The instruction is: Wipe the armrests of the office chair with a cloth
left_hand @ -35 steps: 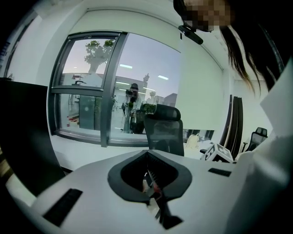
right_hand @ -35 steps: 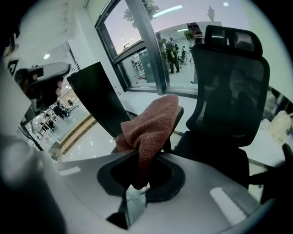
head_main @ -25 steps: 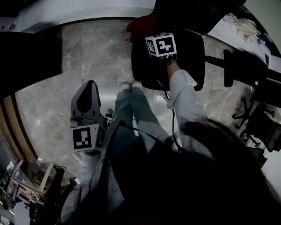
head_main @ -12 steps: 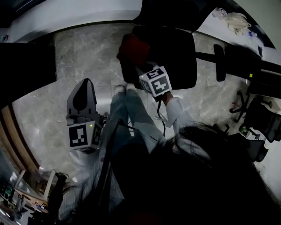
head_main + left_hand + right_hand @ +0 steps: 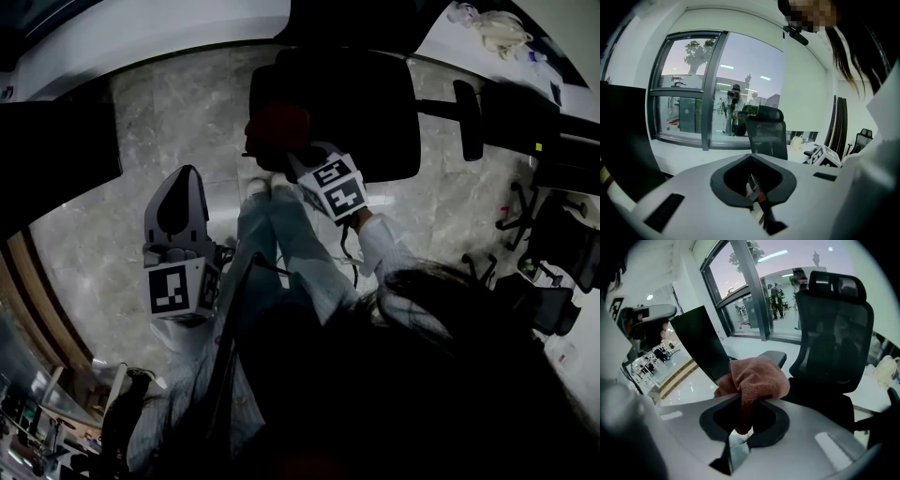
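The black office chair stands in front of me in the head view. My right gripper is shut on a reddish cloth at the chair's left side. In the right gripper view the cloth bunches out of the shut gripper, right in front of the grey armrest pad; whether it touches the pad cannot be told. The mesh backrest rises behind. My left gripper hangs over the floor left of my legs, shut and holding nothing.
The chair's other armrest sticks out at the right. A dark panel stands at the left, more chairs at the right. Grey marble floor lies between. A desk with a pale bag is at top right.
My right gripper has drawn the cloth back toward me along the chair's left side, from the far end to the near end. The left gripper has stayed put.
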The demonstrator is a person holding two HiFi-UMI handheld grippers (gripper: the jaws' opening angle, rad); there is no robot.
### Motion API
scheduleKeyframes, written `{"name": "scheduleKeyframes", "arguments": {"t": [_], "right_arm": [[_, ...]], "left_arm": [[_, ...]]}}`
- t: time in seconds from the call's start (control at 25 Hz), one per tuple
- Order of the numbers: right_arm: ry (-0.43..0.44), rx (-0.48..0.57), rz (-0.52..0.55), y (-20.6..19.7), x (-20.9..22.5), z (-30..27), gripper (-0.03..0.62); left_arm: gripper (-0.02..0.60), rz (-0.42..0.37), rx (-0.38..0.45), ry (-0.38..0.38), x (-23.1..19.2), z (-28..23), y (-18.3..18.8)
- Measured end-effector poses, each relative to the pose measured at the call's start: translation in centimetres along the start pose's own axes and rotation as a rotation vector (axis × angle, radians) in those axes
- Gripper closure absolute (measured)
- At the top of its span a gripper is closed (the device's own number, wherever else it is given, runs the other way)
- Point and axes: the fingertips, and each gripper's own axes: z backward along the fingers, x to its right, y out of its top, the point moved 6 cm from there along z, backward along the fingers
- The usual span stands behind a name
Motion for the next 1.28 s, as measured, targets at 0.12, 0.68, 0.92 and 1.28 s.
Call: {"name": "scheduleKeyframes", "arguments": {"t": [0.12, 0.68, 0.92, 1.28], "right_arm": [[-0.033, 0.020, -0.019, 3.5, 3.0, -2.8, 0.562], [-0.142, -0.021, -0.039, 10.7, 7.2, -7.4, 0.563], [0.011, -0.027, -0.015, 2.7, 0.2, -2.4, 0.562], [0.030, 0.027, -0.071, -2.2, -2.8, 1.1, 0.562]], "left_arm": [[0.577, -0.010, -0.018, 0.022, -0.8, 1.4, -0.7], [0.577, -0.002, 0.002, 0.114, -3.6, 4.1, -1.1], [0.577, 0.013, 0.041, 0.090, -2.0, 3.1, 0.6], [0.577, -0.016, 0.099, -0.009, 1.7, 2.3, 2.6]]}}
